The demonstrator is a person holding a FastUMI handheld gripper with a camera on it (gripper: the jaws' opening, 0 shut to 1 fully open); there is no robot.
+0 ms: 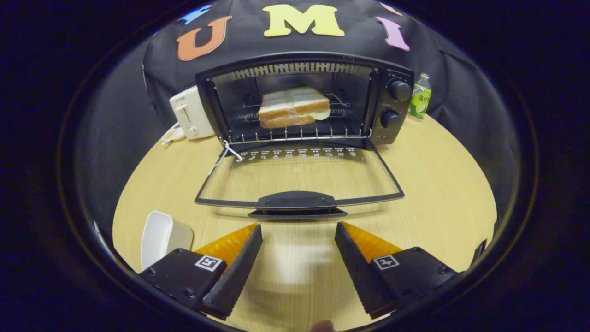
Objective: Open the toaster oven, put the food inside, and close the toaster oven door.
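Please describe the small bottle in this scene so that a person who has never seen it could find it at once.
Find the black toaster oven standing with its glass door folded down on the round wooden table, beyond the open gripper. Beside its knob side, at the table's far edge, stands the small clear plastic bottle with a green label. It is the only green, upright bottle; the white toaster stands on the oven's other side.

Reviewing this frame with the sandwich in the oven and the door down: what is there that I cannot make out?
- Pop-up toaster, gripper view: its right side is hidden behind the toaster oven.
- Bottle: label too small to read; lower left hidden by the oven.
- White dish: near end covered by the gripper, jaws open and empty.
- Sandwich: filling too small to identify.
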